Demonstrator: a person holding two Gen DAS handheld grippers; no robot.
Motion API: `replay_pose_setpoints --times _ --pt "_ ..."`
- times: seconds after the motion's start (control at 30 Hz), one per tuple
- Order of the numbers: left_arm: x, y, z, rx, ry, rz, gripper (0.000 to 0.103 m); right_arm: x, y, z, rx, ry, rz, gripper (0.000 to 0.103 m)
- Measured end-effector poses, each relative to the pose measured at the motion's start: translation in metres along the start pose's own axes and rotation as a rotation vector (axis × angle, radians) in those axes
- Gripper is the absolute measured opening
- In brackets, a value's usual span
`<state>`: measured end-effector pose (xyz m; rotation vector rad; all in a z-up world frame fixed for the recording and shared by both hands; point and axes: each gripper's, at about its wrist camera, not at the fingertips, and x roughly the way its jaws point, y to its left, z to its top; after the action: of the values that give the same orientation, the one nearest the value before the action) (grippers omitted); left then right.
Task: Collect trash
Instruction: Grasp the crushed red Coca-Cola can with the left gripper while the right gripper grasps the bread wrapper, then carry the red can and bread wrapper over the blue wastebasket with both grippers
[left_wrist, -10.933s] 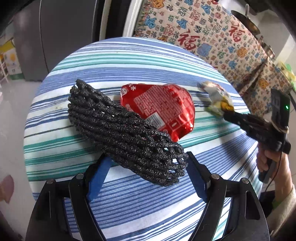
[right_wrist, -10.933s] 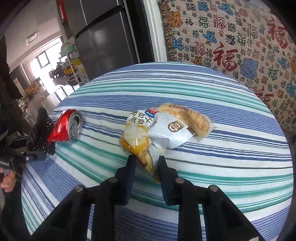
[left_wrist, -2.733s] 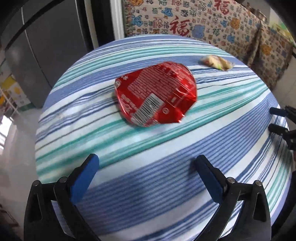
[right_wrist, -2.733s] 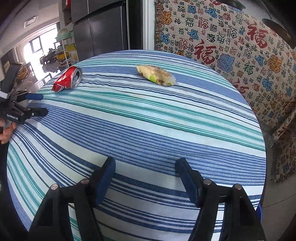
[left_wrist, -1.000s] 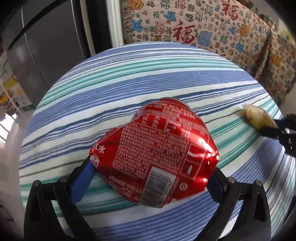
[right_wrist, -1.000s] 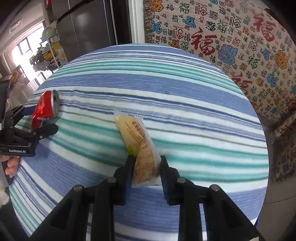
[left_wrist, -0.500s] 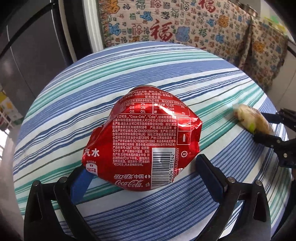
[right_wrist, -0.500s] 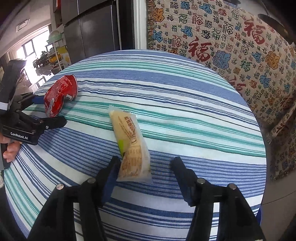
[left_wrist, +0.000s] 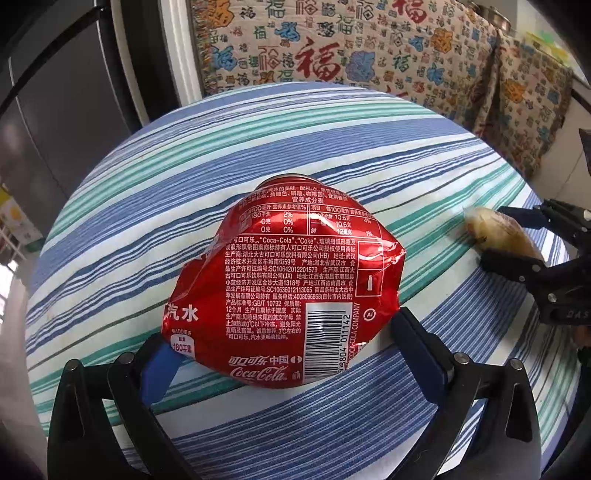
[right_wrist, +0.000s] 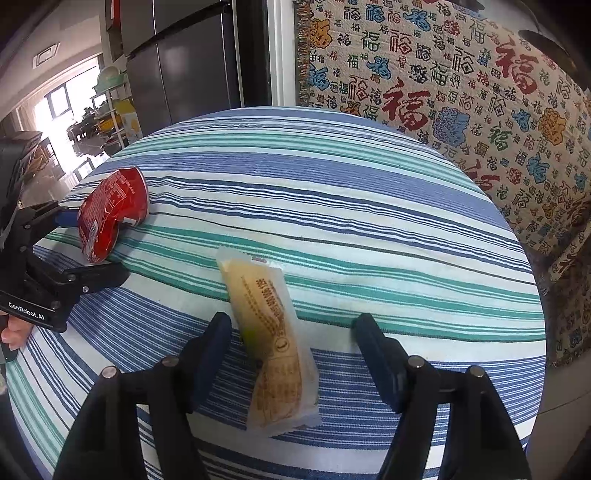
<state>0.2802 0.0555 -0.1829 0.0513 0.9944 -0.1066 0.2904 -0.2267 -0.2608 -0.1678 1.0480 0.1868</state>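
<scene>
A crushed red Coca-Cola can sits between the blue pads of my left gripper, which is shut on it just above the striped round table. The can also shows at the left of the right wrist view. A yellow snack wrapper lies flat on the table between the fingers of my right gripper, which is open and not touching it. The wrapper also shows in the left wrist view, between the right gripper's fingers.
A cloth with red and blue Chinese characters hangs behind the table at the right. A dark fridge stands behind at the left. The table edge drops off at the right.
My right gripper has opened and let the wrapper go onto the table. My left gripper has closed on the can and lifted it slightly.
</scene>
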Motion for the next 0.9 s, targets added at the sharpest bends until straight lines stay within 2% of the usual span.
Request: replay_pose_setpoints --times 0.1,0.17,0.2,0.23,0.27,0.3,0.33,0.37,0.53,0.63,0.8,0.9 --pt "-0.006 0.008 0.005 -0.021 -0.026 -0.071 0.102 -0.003 0.001 0.004 -0.006 0.068 0.031 0.072" --pt "-0.012 0.011 0.007 -0.034 -0.059 -0.102 0.102 -0.009 0.001 0.006 -0.004 0.059 0.067 0.065" --pt "-0.013 0.011 0.009 -0.03 -0.069 -0.101 0.099 -0.009 0.002 0.006 -0.008 0.057 0.069 0.055" --pt "-0.014 0.009 0.011 -0.02 -0.078 -0.095 0.098 -0.008 0.004 0.007 -0.021 0.072 0.077 0.021" --pt "-0.015 0.008 0.013 -0.011 -0.081 -0.095 0.096 -0.007 0.006 0.007 -0.025 0.087 0.084 0.017" --pt "-0.018 0.007 0.014 -0.005 -0.097 -0.099 0.061 -0.009 0.005 0.008 -0.015 0.08 0.08 0.017" --pt "-0.02 0.006 0.015 0.0 -0.096 -0.13 0.044 -0.014 0.005 0.008 -0.009 0.07 0.072 0.016" --pt "-0.022 0.007 0.016 -0.013 -0.094 -0.16 0.039 -0.02 0.004 0.008 -0.007 0.059 0.067 0.016" --pt "-0.026 0.005 0.02 -0.021 -0.103 -0.164 0.036 -0.051 -0.009 -0.002 0.019 0.015 0.042 0.016" --pt "-0.033 0.002 0.025 -0.04 -0.128 -0.204 0.016 -0.058 -0.02 -0.013 0.045 0.021 0.023 0.016" --pt "-0.049 -0.029 0.028 0.035 -0.17 -0.185 0.016 -0.077 -0.04 -0.025 0.091 0.001 0.006 0.016" --pt "-0.051 -0.053 0.034 0.04 -0.171 -0.215 0.016 -0.094 -0.058 -0.033 0.142 -0.017 -0.004 0.016"
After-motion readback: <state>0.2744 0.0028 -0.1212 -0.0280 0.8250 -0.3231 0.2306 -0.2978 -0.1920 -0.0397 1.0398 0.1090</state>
